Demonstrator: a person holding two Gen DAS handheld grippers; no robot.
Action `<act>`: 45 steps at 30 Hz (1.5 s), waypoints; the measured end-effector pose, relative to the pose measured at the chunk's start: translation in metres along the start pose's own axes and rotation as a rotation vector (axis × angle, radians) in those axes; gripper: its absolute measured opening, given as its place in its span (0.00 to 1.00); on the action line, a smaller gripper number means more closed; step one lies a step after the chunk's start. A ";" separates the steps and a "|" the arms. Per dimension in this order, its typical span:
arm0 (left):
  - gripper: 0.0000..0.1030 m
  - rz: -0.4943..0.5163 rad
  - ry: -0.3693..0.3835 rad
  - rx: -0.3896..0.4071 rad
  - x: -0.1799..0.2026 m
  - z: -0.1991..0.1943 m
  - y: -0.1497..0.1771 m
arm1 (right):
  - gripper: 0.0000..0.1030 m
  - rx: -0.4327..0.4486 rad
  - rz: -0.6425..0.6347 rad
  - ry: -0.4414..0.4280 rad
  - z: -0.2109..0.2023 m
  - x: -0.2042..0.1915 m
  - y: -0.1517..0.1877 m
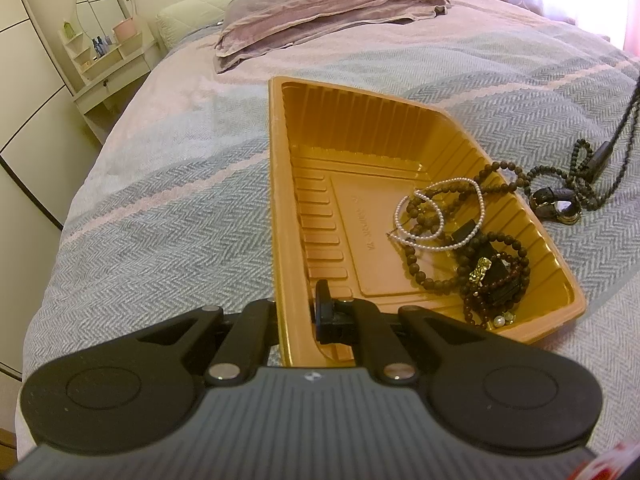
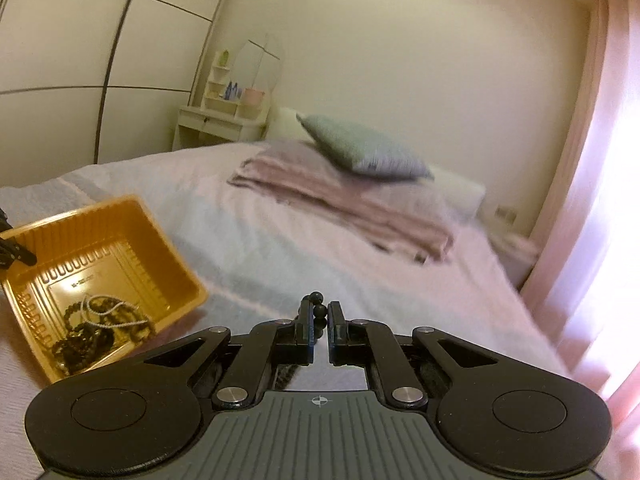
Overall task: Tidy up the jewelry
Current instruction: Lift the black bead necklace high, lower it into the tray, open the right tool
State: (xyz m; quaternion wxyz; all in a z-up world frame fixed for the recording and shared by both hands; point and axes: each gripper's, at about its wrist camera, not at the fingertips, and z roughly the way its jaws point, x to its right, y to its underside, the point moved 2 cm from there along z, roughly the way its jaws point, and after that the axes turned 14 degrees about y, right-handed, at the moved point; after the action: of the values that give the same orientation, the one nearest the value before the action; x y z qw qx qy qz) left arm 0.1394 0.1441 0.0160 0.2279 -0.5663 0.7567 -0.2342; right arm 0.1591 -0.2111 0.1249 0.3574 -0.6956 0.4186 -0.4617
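A gold plastic tray (image 1: 288, 184) lies on the bed and holds a white pearl strand (image 1: 440, 216) and several dark bead bracelets (image 1: 496, 276). My left gripper (image 1: 298, 312) is shut on the tray's near left rim. A dark bead necklace (image 1: 580, 164) trails from the tray's right edge upward out of view, beside a dark ring-like piece (image 1: 556, 204) on the blanket. My right gripper (image 2: 319, 316) is shut on that dark bead necklace (image 2: 318, 306) and holds it above the bed. The tray (image 2: 100, 216) shows at the left of the right wrist view.
A striped grey and pink blanket (image 1: 160, 184) covers the bed. Folded pink bedding and a grey pillow (image 1: 328, 4) lie at the head. A white vanity with a mirror (image 1: 108, 52) stands beside the bed. A pink curtain (image 2: 592, 200) hangs at the right.
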 end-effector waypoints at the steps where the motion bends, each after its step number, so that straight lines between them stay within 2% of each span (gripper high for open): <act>1: 0.03 0.000 0.000 0.000 0.000 0.000 0.000 | 0.06 0.016 -0.018 0.009 -0.002 0.000 -0.004; 20: 0.04 0.001 0.002 0.006 0.000 0.001 -0.001 | 0.06 0.281 -0.144 0.066 -0.033 0.014 -0.103; 24: 0.03 0.002 0.002 0.006 0.001 0.001 -0.001 | 0.06 0.338 -0.169 0.050 -0.039 0.010 -0.128; 36: 0.04 0.004 0.004 0.008 0.001 0.001 -0.001 | 0.06 0.456 -0.223 -0.071 -0.038 -0.029 -0.200; 41: 0.04 0.000 0.009 0.010 0.000 0.002 0.000 | 0.06 0.471 -0.222 -0.112 -0.023 -0.049 -0.224; 45: 0.04 -0.001 0.012 0.012 0.000 0.002 0.000 | 0.06 0.453 -0.243 -0.143 -0.009 -0.067 -0.227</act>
State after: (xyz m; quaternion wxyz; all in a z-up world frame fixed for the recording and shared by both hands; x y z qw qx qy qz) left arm 0.1401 0.1440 0.0144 0.2265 -0.5640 0.7562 -0.2424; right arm 0.1924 -0.0615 0.3054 0.4746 -0.6738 0.1916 -0.5330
